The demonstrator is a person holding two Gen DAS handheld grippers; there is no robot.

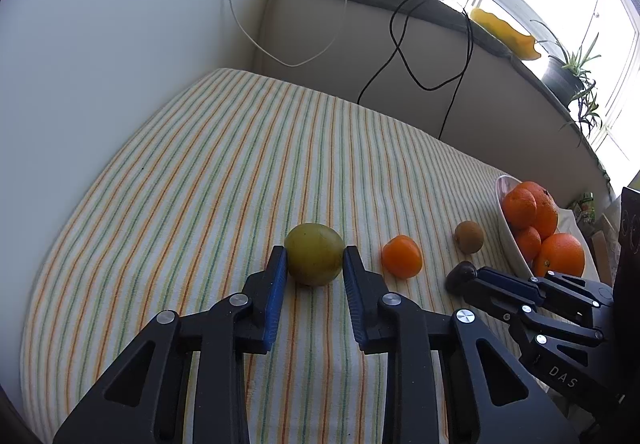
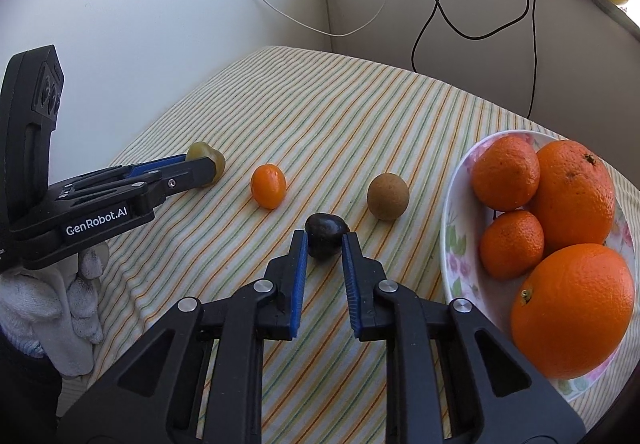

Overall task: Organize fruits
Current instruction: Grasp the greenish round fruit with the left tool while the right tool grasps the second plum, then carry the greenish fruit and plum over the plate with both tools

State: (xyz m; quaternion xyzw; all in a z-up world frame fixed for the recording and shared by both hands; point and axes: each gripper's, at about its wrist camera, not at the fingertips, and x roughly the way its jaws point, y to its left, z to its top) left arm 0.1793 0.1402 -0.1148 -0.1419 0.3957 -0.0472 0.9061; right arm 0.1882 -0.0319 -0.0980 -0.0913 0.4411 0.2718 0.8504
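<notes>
My left gripper (image 1: 315, 254) is shut on a yellow-green round fruit (image 1: 314, 259) that rests on the striped cloth (image 1: 240, 164); both pads touch its sides. It also shows in the right wrist view (image 2: 208, 156). My right gripper (image 2: 325, 238) is shut on a small dark plum (image 2: 326, 234), also resting on the cloth. Between them lie a small orange mandarin (image 2: 268, 186) and a brown kiwi (image 2: 388, 196). A floral bowl (image 2: 454, 244) at the right holds several oranges (image 2: 572, 308).
The table stands in a corner with white walls to the left and behind. Black and white cables (image 2: 436, 4) hang down the back wall from a sill with a yellow object (image 1: 506, 34) and a potted plant (image 1: 568, 72).
</notes>
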